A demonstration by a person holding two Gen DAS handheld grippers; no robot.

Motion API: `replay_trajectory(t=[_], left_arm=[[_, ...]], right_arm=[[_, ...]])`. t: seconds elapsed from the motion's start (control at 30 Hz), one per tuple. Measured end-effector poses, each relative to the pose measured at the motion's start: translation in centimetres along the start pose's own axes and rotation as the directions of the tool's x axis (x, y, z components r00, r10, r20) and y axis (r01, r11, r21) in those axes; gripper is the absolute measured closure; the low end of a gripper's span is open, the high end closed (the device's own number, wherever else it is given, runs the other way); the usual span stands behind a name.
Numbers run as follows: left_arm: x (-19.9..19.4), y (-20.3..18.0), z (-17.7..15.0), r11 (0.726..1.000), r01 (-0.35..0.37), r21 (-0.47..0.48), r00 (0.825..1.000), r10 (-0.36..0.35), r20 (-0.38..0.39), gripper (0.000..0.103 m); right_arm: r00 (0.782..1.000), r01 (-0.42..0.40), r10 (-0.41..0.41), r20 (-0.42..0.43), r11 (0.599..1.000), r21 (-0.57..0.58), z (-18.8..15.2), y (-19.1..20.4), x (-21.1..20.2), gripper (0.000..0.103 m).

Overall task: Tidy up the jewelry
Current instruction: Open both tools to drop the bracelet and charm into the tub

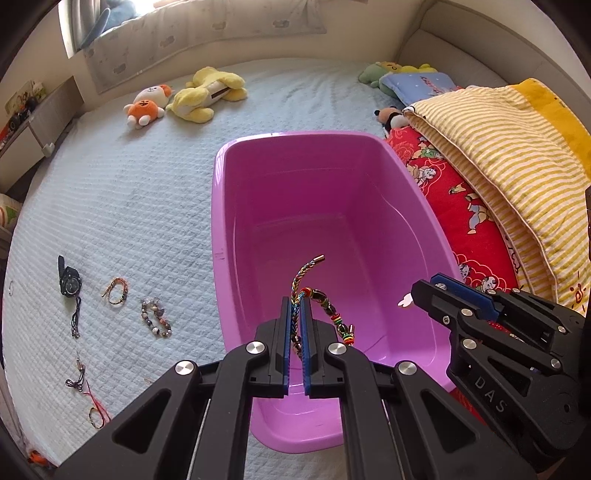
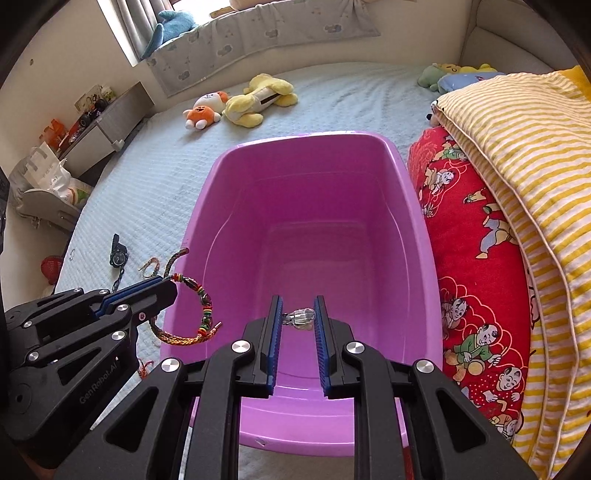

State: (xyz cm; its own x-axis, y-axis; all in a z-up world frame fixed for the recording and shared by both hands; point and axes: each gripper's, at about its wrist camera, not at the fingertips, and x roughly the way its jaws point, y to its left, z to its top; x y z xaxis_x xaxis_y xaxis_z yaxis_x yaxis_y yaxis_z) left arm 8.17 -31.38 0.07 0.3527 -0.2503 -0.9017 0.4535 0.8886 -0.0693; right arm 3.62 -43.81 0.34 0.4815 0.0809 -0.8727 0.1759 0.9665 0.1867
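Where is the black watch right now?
The black watch lies on the bedspread, far left in the left wrist view, beside a braided bracelet.

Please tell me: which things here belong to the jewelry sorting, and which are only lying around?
For the job: purple bin; braided beaded bracelet in left gripper; clear trinket in right gripper; watch, bracelets on the bed.

Lying about: plush toys, striped quilt, red blanket.

Brightness: both views were bright and evenly lit by daylight.
Source: a window (image 2: pixel 192 5) at the top edge was blown out white.
Shadows: soft and faint on the bed (image 1: pixel 122 199).
Distortion: strong fisheye bending, with dark corners.
Focus: sharp throughout, with no motion blur.
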Motion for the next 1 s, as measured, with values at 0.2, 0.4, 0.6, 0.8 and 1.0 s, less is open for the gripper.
replay_trajectory(t=[0.2, 0.4, 0.6, 0.8, 1.0], left_arm=[[1.0, -0.1, 0.1, 1.0, -0.014, 0.016, 1.0, 0.014, -0.018, 0.098], [1.1, -0.1, 0.1, 0.999, -0.041, 0.015, 0.999, 0.041, -0.016, 0.061], [0.2, 0.3, 0.1, 0.999, -0.047, -0.011, 0.999, 0.047, 0.019, 0.031], [-0.1, 0.5, -0.2, 0.998, -0.062, -0.008, 0.998, 0.062, 0.017, 0.031], [-1.2, 0.9, -0.3, 0.997, -0.08, -0.022, 0.997, 0.08, 0.022, 0.031]], right_arm=[[1.0, 0.005, -0.005, -0.025, 1.0, 0.02, 0.1, -0.6, 1.2, 0.086], [0.999, 0.037, -0.036, -0.034, 0.999, 0.033, 0.4, -1.5, 1.3, 0.067], [0.999, 0.045, -0.044, -0.023, 0.998, 0.045, 0.5, -2.1, 0.7, 0.061], [0.999, 0.041, -0.04, -0.026, 0.998, 0.05, 0.3, -2.2, 0.5, 0.06], [0.999, 0.031, -0.03, -0.025, 0.998, 0.059, 0.1, -1.7, 0.0, 0.057]])
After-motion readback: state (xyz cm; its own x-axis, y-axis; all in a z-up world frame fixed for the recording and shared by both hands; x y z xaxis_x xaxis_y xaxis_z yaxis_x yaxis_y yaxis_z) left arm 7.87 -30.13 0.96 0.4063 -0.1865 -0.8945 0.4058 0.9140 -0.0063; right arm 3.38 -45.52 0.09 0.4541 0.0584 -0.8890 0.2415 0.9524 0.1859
